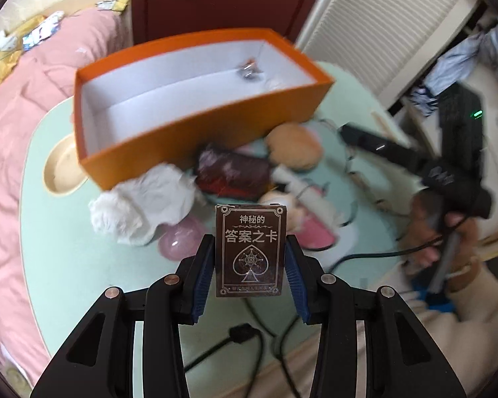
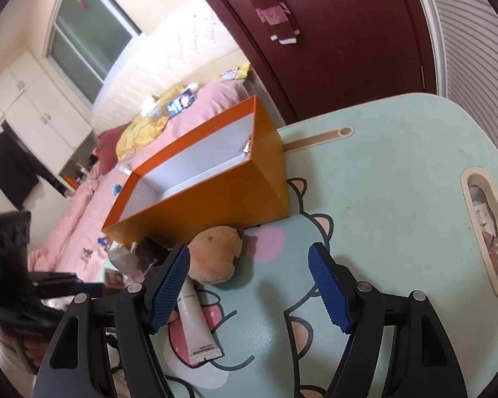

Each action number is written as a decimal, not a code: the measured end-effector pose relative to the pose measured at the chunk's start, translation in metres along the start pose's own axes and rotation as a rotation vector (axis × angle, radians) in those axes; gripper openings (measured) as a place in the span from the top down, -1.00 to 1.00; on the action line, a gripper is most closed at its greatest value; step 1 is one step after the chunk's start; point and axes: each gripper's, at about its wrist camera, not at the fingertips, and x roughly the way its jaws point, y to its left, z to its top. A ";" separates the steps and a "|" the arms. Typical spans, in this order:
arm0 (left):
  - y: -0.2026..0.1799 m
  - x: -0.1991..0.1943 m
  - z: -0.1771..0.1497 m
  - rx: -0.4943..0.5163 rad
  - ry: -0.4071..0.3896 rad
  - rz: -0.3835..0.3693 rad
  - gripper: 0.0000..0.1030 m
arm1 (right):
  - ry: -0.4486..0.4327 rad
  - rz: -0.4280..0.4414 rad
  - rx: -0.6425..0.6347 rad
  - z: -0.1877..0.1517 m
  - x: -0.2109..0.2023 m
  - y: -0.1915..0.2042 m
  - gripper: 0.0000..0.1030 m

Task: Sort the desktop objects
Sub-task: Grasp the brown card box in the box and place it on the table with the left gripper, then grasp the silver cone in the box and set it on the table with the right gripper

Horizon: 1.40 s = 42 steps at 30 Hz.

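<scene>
2 grippers over a mint-green table (image 2: 398,172): left gripper (image 1: 250,258) clamped on a brown card box (image 1: 251,252), held upright above the table's near edge; right gripper (image 2: 249,285) spread wide, gripping nothing. Orange box (image 1: 196,132) at the far edge, white inside, 1 small metal item (image 1: 249,68) in its far corner. Beside it a crumpled tissue (image 1: 142,205), tan plush toy (image 2: 215,252) and white tube (image 2: 197,325).

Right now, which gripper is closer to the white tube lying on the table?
Right. The right gripper hangs open just above the white tube, one finger overlapping it. The left gripper is off to the side, holding a card box.
</scene>
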 end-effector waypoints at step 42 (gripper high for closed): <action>0.043 -0.010 -0.038 -0.184 -0.435 0.077 -0.53 | 0.440 -0.427 -0.434 0.130 0.170 0.090 0.05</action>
